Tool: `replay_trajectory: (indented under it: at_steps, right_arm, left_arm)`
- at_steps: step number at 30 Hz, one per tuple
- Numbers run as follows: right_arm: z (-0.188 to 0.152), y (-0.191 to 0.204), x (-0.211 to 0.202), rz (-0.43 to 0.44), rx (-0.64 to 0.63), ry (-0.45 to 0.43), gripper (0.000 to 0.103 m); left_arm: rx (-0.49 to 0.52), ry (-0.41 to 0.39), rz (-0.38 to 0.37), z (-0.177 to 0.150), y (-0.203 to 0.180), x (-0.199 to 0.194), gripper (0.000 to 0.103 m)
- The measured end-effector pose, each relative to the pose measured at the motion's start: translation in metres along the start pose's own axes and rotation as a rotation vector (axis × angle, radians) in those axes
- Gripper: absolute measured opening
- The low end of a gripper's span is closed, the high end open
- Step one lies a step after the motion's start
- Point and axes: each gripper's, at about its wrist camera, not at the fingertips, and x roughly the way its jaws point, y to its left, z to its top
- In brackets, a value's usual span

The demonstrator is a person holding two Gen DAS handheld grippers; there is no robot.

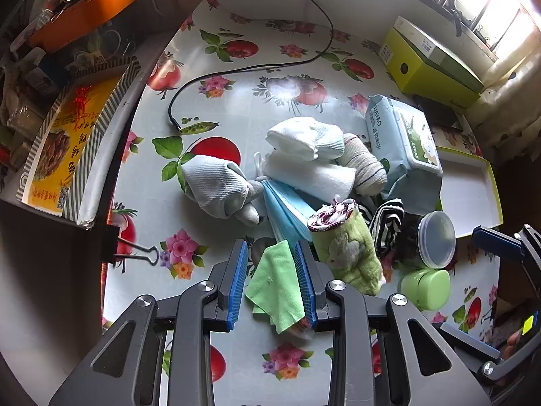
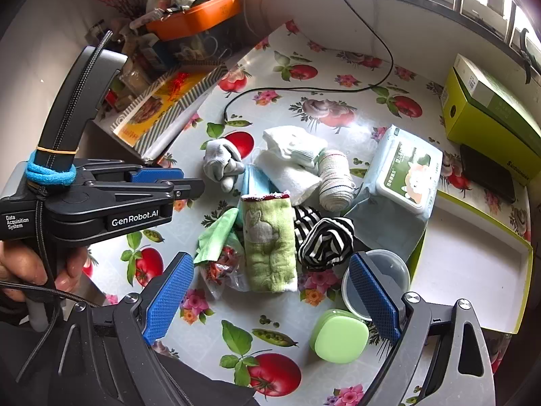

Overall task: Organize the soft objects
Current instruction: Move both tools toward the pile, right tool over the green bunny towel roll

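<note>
Soft items heaped mid-bench on glossy fruit-and-flower oilcloth bench point(image 1: 236, 101). Thin light-green microfibre cloth point(image 1: 275, 287) at near edge of heap, lying btwn blue ribbed pads of left gripper point(image 1: 272, 280); jaws partly closed, pads right beside cloth edges, firm clamp not certain from left wrist view. In right wrist view same cloth point(image 2: 216, 233) crumpled, draped over clear crinkly bag w/ red print point(image 2: 221, 270). Just right of it: rolled green terry towel w/ embroidered animal and maroon trim point(image 1: 348, 250), lying lengthwise. Behind towel: stack of blue pleated face masks point(image 1: 287, 209), folded white towels point(image 1: 304, 155), grey ribbed sock bundle point(image 1: 219, 186) to the left, beige striped rolled sock point(image 1: 363, 165) to the right. Black-and-white striped fabric bundle point(image 2: 326, 240) touching right side of green towel. Pale-blue wet-wipes pack w/ white flip lid point(image 1: 402, 142) at right of heap. Clear round plastic container point(image 1: 436, 240) on its side near right gripper point(image 2: 270, 291), w/ pale-green rounded plastic case point(image 2: 339, 335) in front of it. Right gripper jaws wide apart, nothing btwn pads, hovering tilted down over near end of green towel. White shallow tray w/ yellow-green rim point(image 2: 473, 260) at far right, lime cardboard box point(image 2: 490, 111) behind it. Black cable point(image 1: 257, 67) across far bench, black binder clip point(image 1: 132, 250) on left edge.
</note>
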Motion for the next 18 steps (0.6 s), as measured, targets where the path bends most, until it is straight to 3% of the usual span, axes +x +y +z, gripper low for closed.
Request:
replay_trajectory:
  at_steps: [7,18]
  right_arm:
    - [-0.0003,0.0030,0.0013,0.012,-0.006,0.009,0.092]
    - [0.0024,0.0026,0.0097,0.015,-0.006,0.042,0.076]
  left_arm:
    - [-0.010,-0.005,-0.016,-0.0012,0.0028,0.0015,0.030]
    - [-0.028,0.004,-0.032,-0.0015,0.0087,0.0054,0.030]
